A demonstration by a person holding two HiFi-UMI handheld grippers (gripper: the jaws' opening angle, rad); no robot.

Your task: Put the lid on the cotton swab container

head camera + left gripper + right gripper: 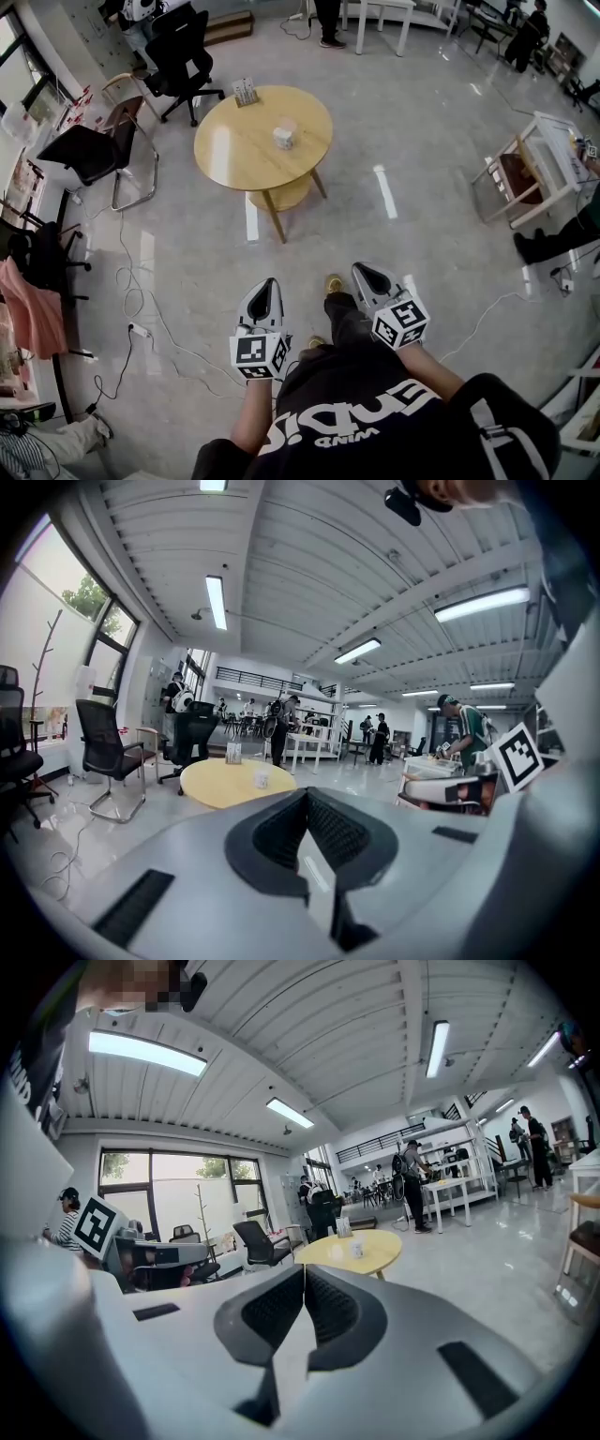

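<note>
We hold left gripper [269, 283] and right gripper [367, 269] clenched, empty; cotton swab container [284, 136] sits ahead on table [234, 155], well apart, left better aligned.

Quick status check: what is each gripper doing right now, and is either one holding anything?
Left gripper: jaws closed, nothing between them.
Right gripper: jaws closed, nothing between them.
</note>
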